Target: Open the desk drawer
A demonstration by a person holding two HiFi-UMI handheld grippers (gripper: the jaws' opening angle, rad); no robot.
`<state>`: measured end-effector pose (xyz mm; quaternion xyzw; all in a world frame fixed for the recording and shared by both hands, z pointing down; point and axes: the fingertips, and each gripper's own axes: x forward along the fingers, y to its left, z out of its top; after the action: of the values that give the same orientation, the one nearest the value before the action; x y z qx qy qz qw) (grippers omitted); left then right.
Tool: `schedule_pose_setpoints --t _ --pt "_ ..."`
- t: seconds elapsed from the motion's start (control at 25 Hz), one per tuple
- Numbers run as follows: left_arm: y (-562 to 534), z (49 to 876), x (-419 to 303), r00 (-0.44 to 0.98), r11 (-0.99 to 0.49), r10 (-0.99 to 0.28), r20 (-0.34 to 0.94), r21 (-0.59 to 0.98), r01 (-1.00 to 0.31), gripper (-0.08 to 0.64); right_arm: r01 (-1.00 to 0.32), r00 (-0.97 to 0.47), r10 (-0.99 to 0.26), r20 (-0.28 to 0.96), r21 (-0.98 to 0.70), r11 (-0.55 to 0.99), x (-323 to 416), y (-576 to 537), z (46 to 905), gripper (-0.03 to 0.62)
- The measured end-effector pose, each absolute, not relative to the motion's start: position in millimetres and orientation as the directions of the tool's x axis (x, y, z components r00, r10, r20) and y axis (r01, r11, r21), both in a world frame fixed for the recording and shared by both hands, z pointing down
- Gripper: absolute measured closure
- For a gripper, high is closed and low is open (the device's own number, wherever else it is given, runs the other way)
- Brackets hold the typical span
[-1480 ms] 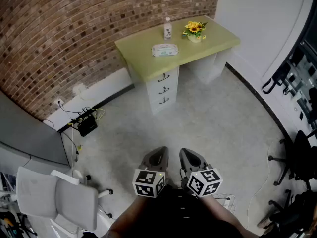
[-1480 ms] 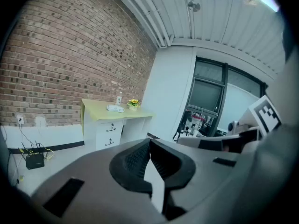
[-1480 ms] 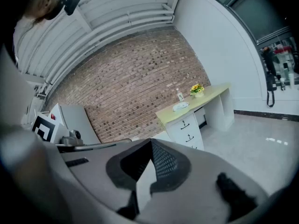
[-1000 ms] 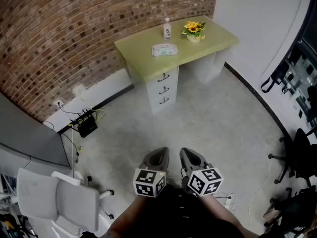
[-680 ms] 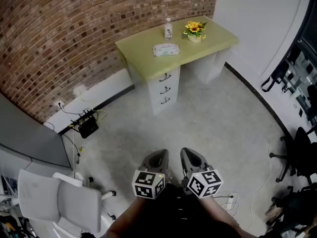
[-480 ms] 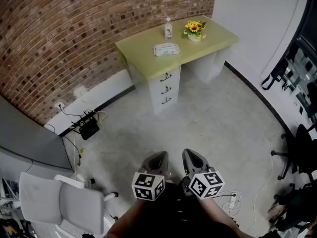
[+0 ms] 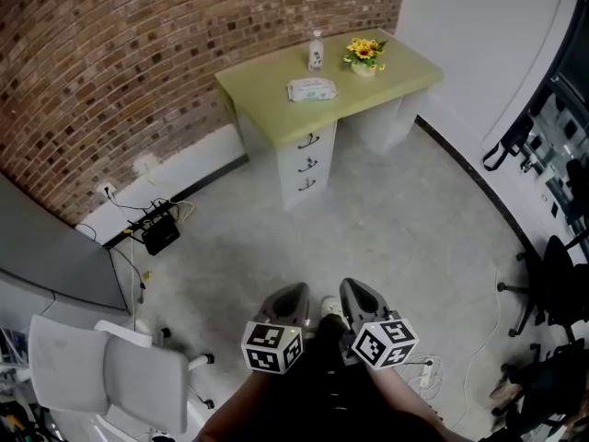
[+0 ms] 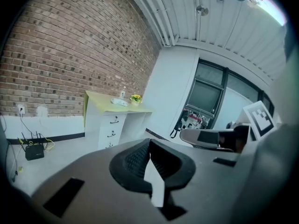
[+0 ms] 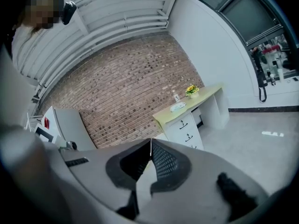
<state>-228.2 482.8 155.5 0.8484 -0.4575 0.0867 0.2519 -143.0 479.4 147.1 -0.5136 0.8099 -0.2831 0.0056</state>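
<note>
Office-type room. Exposed brick wall [image 7: 138, 53], white side wall [image 7: 469, 26], bare concrete floor [image 7: 405, 247]. Green-topped desk [image 7: 276, 118] against the brick, three-drawer unit [image 7: 308, 164] under it; flower pot [image 7: 365, 55], bottle [image 7: 317, 52] and wipes pack [image 7: 311, 88] on top. White swivel chair [image 7: 110, 376] lower left, black swivel chairs [image 7: 552, 288] at right edge. Router [image 7: 161, 238] with cables on the floor near a wall socket [image 7: 107, 191].

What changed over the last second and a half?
Little. The left gripper and right gripper sit slightly lower in the head view, and a shoe now shows between them. Nothing taken or let go: fingers shut, empty. The desk, its closed drawers, bottle, flowers and wipes pack are unchanged.
</note>
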Motion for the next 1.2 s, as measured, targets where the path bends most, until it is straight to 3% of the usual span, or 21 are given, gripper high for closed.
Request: schedule_pose_setpoints --t 1.2 --pt "303.2 167.4 -191.4 0.487 -0.366 -0.767 0.418 0.338 -0.867 0.551 -0.766 -0.551 -0.78 0.297 -0.551 0.331 -100.8 281.6 163.4 0.58"
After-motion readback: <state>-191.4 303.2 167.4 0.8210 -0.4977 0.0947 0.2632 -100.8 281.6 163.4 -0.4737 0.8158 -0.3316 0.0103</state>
